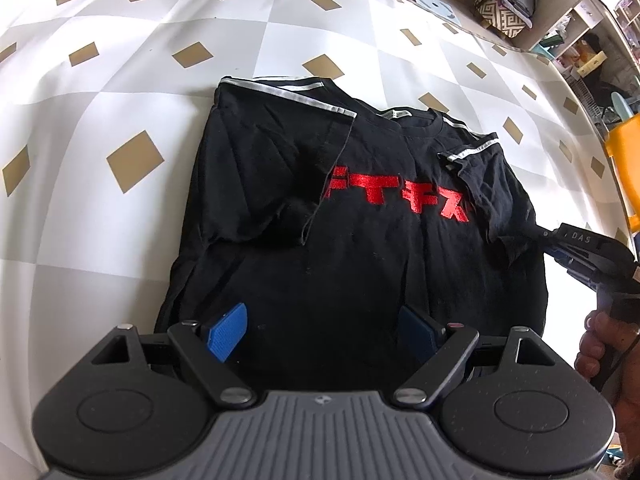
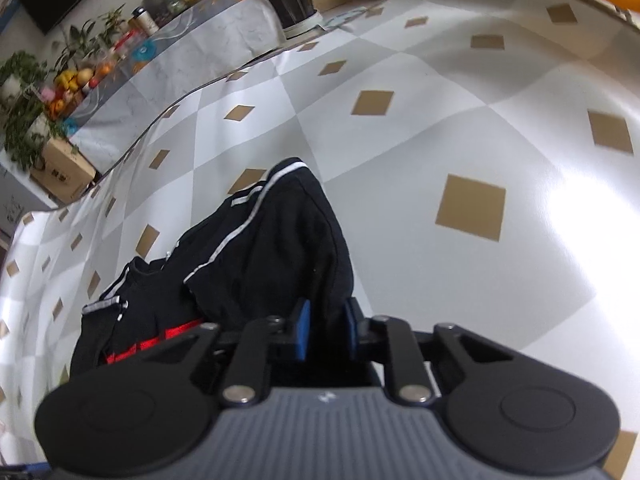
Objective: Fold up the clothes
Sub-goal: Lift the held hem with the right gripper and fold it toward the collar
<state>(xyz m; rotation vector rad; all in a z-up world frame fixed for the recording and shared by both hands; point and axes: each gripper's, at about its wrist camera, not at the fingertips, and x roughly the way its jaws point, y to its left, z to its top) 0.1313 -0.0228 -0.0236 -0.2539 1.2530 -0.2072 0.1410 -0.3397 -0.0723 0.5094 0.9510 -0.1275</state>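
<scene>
As R hand-held gripper grips, tee collar away

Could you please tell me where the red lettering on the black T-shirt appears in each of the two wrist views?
Left wrist view: the red lettering runs across the middle of the picture, on the chest of the black T-shirt.
Right wrist view: only a strip of it shows, lower left, partly hidden behind the tool's linkage.
Shared landmark: the white-striped sleeve, which the right tool pinches.
</scene>
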